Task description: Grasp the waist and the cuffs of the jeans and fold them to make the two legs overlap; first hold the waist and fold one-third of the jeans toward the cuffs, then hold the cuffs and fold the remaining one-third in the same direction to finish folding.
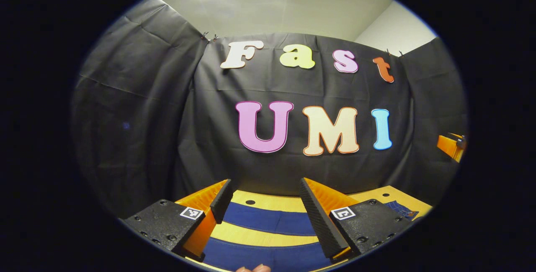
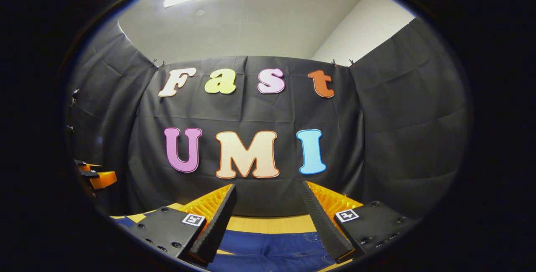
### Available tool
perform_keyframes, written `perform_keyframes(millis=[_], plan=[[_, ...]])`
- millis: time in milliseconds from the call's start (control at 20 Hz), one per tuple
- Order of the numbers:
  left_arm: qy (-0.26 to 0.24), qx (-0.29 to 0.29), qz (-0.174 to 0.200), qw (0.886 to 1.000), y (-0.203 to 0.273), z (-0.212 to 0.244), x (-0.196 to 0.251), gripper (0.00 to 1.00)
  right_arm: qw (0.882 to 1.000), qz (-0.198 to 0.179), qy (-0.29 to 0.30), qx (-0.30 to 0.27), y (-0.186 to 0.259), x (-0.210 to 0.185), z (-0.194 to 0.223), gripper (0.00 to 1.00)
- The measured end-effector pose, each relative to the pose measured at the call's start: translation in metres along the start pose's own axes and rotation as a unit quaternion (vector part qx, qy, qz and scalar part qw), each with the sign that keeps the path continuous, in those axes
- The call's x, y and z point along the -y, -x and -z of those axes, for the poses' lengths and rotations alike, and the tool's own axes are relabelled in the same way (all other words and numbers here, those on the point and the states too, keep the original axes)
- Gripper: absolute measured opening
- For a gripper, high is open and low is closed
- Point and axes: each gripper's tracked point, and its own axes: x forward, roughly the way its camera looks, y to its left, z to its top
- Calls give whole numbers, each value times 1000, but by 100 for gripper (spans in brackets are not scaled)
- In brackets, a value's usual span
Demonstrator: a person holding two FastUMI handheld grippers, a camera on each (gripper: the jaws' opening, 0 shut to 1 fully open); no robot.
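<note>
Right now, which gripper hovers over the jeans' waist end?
The right gripper: the jeans show pockets below it; the left gripper sees two separate legs.

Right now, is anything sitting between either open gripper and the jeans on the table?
Nothing visible does. The left gripper and the right gripper are both open above the jeans, with bare table beyond.

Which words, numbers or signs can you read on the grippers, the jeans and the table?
Left gripper: no words; square black-and-white code tags, a pattern only.
Right gripper: the same kind of tags, no words.
Jeans: no text that can be read.
Table: none.
</note>
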Motion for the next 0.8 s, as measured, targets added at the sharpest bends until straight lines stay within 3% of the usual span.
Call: perform_keyframes(millis=[400, 450, 600, 800], plan=[[-3, -10, -7, 1000, 3, 8, -5, 94, 1000, 0, 2, -5, 0, -2, 7, 97], [-1, -9, -7, 1000, 2, 9, -6, 94, 1000, 0, 2, -5, -1, -1, 7, 100], [-1, -10, -7, 1000, 3, 10, -8, 95, 1000, 0, 0, -5, -2, -3, 6, 97], [-41, -17, 14, 999, 6, 20, -16, 94, 1000, -2, 0, -9, -1, -5, 11, 97]])
